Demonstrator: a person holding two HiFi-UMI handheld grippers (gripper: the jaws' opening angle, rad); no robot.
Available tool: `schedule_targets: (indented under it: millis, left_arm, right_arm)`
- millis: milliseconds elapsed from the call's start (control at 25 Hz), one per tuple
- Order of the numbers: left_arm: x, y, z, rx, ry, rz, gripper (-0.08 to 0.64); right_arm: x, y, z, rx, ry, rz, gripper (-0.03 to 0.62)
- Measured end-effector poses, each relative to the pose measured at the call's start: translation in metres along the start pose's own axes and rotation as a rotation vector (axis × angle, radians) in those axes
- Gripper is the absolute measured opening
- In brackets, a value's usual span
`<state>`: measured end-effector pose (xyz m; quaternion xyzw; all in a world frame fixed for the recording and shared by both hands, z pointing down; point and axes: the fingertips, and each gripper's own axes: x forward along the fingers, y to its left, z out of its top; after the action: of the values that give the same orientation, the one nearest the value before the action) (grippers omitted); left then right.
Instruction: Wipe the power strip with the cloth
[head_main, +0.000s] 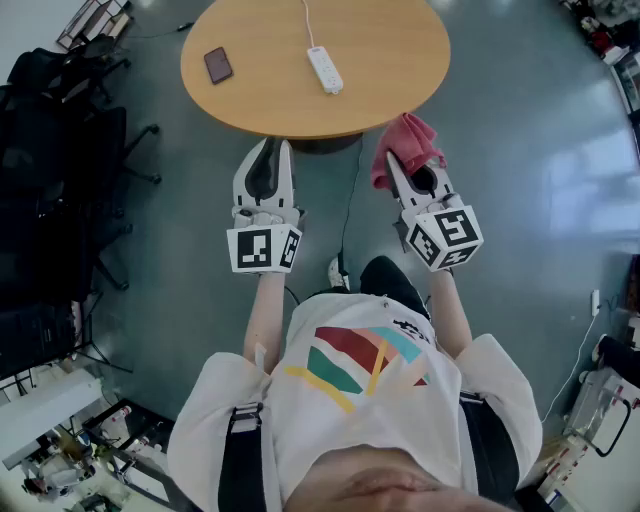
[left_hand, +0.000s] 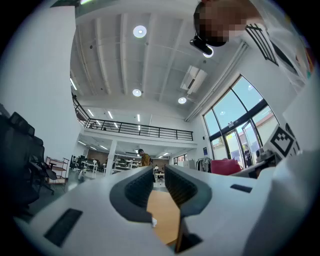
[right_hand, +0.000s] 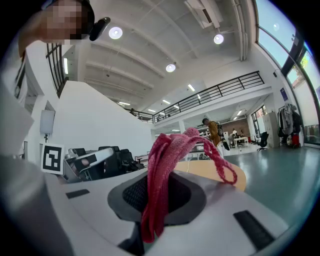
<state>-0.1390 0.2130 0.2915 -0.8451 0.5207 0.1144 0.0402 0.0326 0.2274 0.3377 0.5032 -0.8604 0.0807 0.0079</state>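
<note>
A white power strip (head_main: 325, 70) lies on the round wooden table (head_main: 400, 60), its cord running off the far edge. My right gripper (head_main: 402, 168) is held in the air short of the table's near edge, shut on a red cloth (head_main: 405, 148). In the right gripper view the cloth (right_hand: 167, 155) is pinched between the pads and flops over the jaws of the right gripper (right_hand: 156, 192). My left gripper (head_main: 270, 150) hovers beside it, also short of the table. Its jaws show a narrow gap with nothing in it, and the table (left_hand: 162, 215) is visible through the left gripper (left_hand: 159, 176).
A dark phone (head_main: 218, 65) lies on the table's left part. Black office chairs (head_main: 60, 130) stand on the left. A thin cable (head_main: 350, 200) runs across the grey floor under the table's near edge. A person walks far off in the hall (left_hand: 145, 159).
</note>
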Motion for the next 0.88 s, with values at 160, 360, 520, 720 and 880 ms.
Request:
schedule_targets:
  millis: [160, 360, 520, 720, 880]
  left_arm:
    - [0.032, 0.005, -0.020, -0.012, 0.035, -0.023, 0.177]
    - [0.076, 0.019, -0.062, 0.019, 0.121, -0.035, 0.190]
    - [0.122, 0.034, -0.106, 0.055, 0.197, -0.038, 0.190]
    - [0.203, 0.040, -0.154, 0.084, 0.307, -0.079, 0.236]
    - [0.251, 0.045, -0.200, 0.134, 0.414, -0.116, 0.241]
  right_arm:
    - [0.023, -0.023, 0.003, -0.007, 0.020, 0.001, 0.040]
    - [0.071, -0.058, 0.001, -0.013, 0.033, 0.024, 0.038]
    - [0.126, -0.089, 0.002, -0.041, 0.051, 0.078, 0.039]
    - [0.202, -0.140, 0.023, -0.114, 0.102, 0.170, 0.040]
    - [0.259, -0.176, 0.014, -0.241, 0.197, 0.274, 0.038]
